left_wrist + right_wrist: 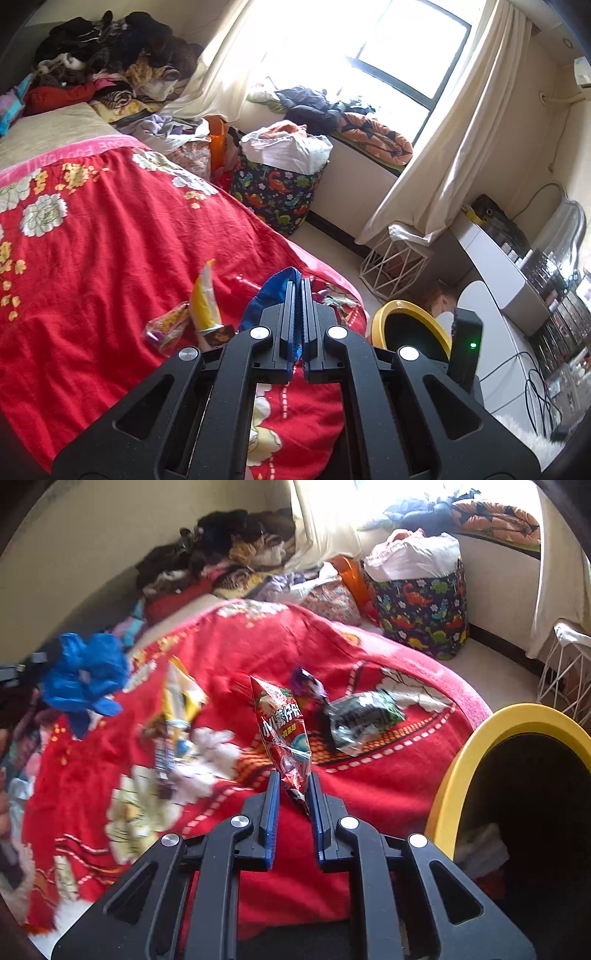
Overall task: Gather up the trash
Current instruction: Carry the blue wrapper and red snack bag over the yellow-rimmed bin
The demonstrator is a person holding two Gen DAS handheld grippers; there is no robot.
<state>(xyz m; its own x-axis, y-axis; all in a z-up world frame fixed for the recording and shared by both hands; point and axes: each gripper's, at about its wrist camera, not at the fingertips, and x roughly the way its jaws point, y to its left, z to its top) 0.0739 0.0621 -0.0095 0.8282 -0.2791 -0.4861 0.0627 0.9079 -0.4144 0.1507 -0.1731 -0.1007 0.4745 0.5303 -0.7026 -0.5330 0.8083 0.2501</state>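
Note:
My left gripper is shut on a crumpled blue plastic bag, held just above the red flowered blanket. The same blue bag shows at the left of the right wrist view. My right gripper is shut on the lower end of a red snack wrapper, which stands upright over the blanket. On the blanket lie a yellow wrapper, a purple wrapper and a dark green wrapper. A yellow-rimmed bin stands at the bed's right side.
Piled clothes cover the head of the bed. A dinosaur-print bag full of laundry and a white wire basket stand on the floor by the curtained window. A white desk with cables is at the right.

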